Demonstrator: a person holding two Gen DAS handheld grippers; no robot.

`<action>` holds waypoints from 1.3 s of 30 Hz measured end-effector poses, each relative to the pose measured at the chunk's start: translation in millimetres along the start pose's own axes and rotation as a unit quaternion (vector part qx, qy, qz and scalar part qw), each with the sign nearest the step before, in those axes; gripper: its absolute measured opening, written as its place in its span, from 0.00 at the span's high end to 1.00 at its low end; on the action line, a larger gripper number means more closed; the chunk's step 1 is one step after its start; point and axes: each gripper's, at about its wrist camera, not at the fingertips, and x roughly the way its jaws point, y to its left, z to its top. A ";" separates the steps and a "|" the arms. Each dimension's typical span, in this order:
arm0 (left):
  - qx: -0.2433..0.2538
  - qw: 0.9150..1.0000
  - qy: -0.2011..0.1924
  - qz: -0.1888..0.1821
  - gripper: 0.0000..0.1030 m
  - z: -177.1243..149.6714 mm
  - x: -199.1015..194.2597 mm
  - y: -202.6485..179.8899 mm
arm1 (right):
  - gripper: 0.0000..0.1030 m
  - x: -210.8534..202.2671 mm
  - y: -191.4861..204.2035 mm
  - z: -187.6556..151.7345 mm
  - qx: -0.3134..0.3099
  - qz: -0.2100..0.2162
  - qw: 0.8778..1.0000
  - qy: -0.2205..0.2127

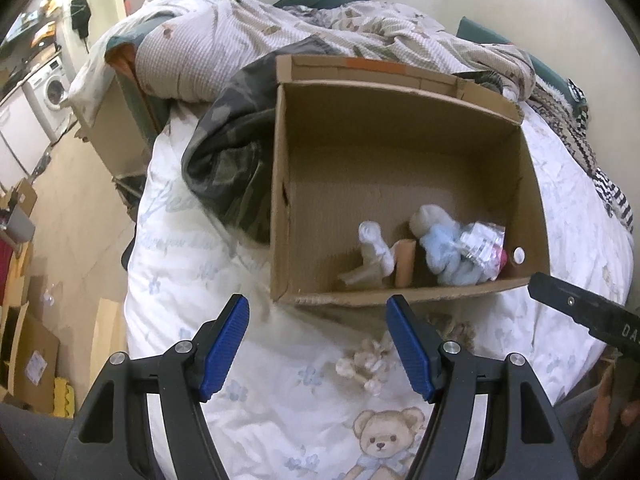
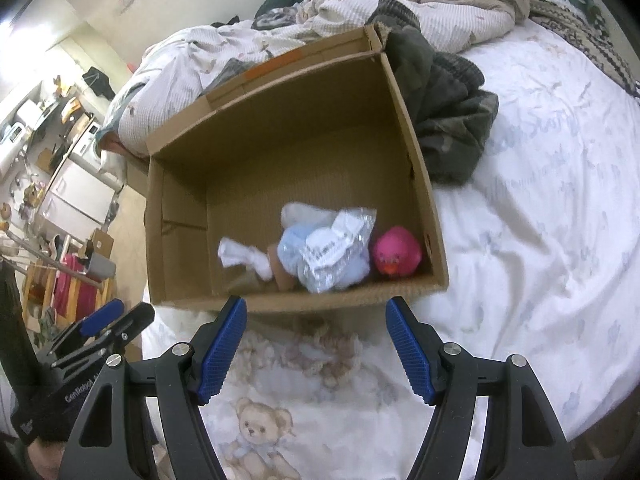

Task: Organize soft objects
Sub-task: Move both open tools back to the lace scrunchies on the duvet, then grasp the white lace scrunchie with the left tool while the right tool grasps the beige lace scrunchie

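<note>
An open cardboard box (image 1: 400,124) (image 2: 280,128) sits on the bed. Inside lie a white sock (image 1: 374,246) (image 2: 244,258), a pale blue soft toy (image 1: 446,254) (image 2: 296,246), a crinkled clear plastic packet (image 1: 480,244) (image 2: 340,248) and a pink rubber duck (image 2: 396,254). A small beige knitted piece (image 1: 370,362) (image 2: 324,354) lies on the sheet just in front of the box. My left gripper (image 1: 318,348) hangs open over the sheet before the box, nothing between its fingers. My right gripper (image 2: 316,348) is likewise open and empty above the knitted piece.
A dark camouflage garment (image 1: 232,160) (image 2: 444,120) lies against the box's side. A rumpled quilt (image 1: 280,36) and patterned blankets (image 1: 580,140) pile up behind. The white sheet (image 2: 540,220) carries a teddy print. Floor clutter and a washing machine (image 1: 50,92) lie off the bed's left edge.
</note>
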 end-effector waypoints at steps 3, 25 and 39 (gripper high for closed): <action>-0.008 1.000 0.009 0.003 0.34 -4.5 4.7 5.9 | 0.26 2.6 -7.3 -7.5 0.011 -0.001 1.000 0.012; 0.043 0.990 0.123 -0.052 0.34 -39.6 84.8 -42.4 | 0.26 41.9 -41.3 -24.1 0.085 -0.025 0.992 0.093; 0.040 0.982 0.157 -0.096 0.86 -47.9 86.4 -45.6 | 0.26 71.3 -20.0 -24.7 0.065 -0.033 0.990 0.124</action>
